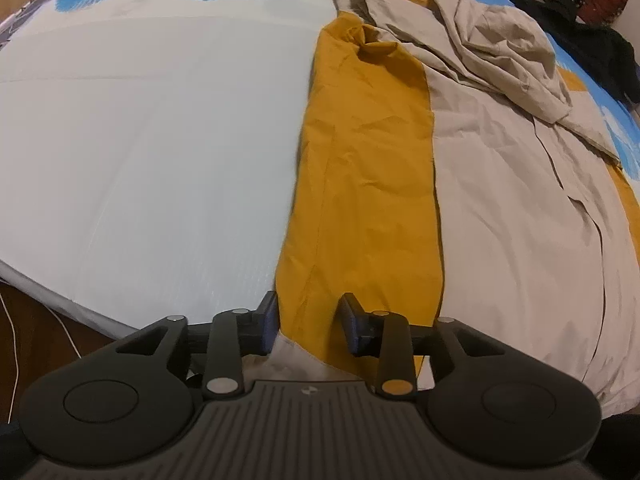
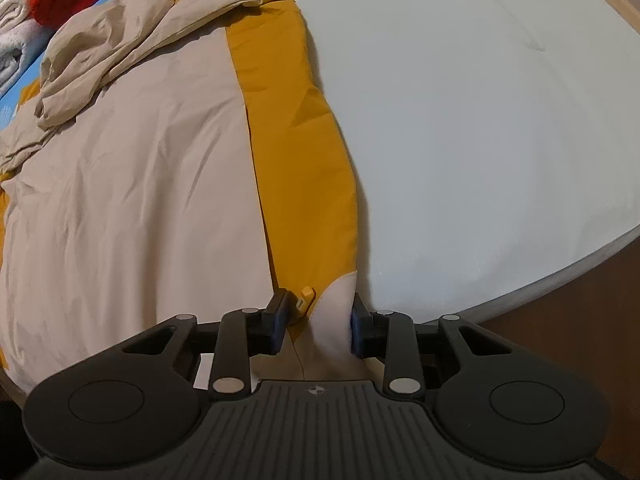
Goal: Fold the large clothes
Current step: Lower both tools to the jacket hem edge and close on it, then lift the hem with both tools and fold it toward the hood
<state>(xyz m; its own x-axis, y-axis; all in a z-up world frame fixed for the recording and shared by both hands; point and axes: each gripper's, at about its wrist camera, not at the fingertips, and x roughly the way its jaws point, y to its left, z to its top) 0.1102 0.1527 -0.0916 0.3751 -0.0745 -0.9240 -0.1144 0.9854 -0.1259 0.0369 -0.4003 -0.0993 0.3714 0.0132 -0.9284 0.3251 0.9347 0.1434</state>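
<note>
The soft, light beige-and-mustard cloth garment (image 1: 500, 208) lay limp; each part-open gripper, left gripper (image 1: 308, 326) and right gripper (image 2: 318, 322), straddled its six-o'clock hem corners, pads apparently not pinching.

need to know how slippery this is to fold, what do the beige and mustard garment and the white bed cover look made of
Garment: thin woven cloth, probably cotton or a cotton blend, matte; it shows fine sharp creases and no sheen. Its mustard band looks like the same cloth.
Bed cover: smooth white sheet with a faint ribbed texture and a slight sheen, possibly quilted or synthetic; the pictures leave that open.
</note>
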